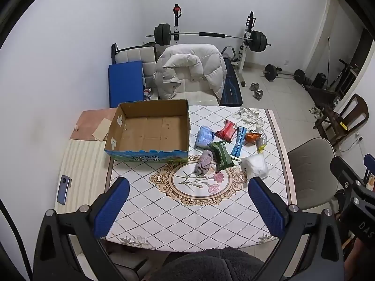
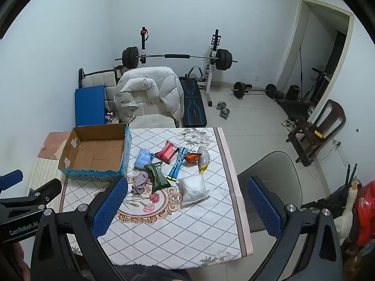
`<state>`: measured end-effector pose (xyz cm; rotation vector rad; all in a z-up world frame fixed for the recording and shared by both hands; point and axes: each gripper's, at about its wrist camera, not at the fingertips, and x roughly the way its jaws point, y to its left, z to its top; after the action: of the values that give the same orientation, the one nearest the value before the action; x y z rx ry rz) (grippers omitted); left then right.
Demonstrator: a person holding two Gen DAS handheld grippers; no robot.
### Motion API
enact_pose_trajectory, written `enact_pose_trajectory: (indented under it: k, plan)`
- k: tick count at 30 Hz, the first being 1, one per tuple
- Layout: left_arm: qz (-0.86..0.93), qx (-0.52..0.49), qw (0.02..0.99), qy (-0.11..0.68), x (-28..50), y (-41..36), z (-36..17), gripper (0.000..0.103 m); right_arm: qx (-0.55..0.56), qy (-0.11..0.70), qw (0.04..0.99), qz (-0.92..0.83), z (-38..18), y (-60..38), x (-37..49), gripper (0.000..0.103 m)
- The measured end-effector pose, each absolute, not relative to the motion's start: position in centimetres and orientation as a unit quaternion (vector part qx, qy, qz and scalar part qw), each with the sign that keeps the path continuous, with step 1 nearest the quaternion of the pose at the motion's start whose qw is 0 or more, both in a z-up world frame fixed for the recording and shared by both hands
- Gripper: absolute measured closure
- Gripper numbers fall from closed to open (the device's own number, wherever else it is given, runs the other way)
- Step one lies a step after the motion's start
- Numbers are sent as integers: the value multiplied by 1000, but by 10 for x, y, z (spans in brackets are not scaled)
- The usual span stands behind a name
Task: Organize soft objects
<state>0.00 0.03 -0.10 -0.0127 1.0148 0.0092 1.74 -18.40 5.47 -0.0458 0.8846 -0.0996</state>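
Observation:
An open, empty cardboard box (image 1: 150,130) (image 2: 96,154) stands at the table's far left. Right of it lies a cluster of soft items: a light blue pack (image 1: 204,136) (image 2: 143,158), a red packet (image 1: 227,131) (image 2: 167,153), a green packet (image 1: 221,155) (image 2: 158,178), a blue strip packet (image 1: 238,144) (image 2: 177,165), an orange packet (image 1: 252,137) (image 2: 192,157), a mauve cloth (image 1: 203,162) (image 2: 140,182) and a white bag (image 1: 255,165) (image 2: 193,187). My left gripper (image 1: 187,208) and right gripper (image 2: 185,208) are both open and empty, held above the table's near edge.
A patterned cloth covers the table (image 1: 187,222). A phone (image 1: 63,189) lies at the left edge. A chair with a white jacket (image 1: 189,70) stands behind the table, a grey chair (image 2: 274,180) to the right. Weight bench and barbells stand beyond.

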Motion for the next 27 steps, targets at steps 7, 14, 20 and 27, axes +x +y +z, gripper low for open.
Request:
enact_pose_trajectory:
  k: [7,14,20,27]
  plan:
    - [1,-14,873,488,-4,4,-4,0,-22,419,906,-48,54,-186,15,0]
    - [7,-11,870,494,-3,1,-4,0,-21,429,902,-42,52,-187,15,0]
    - [7,-12,869,494,-1,-3,-6,0,-21,433,900,-42,50,-190,19,0]
    - [4,-13,872,489,4,-4,0,0,-19,430,902,-43,43,-193,14,0]
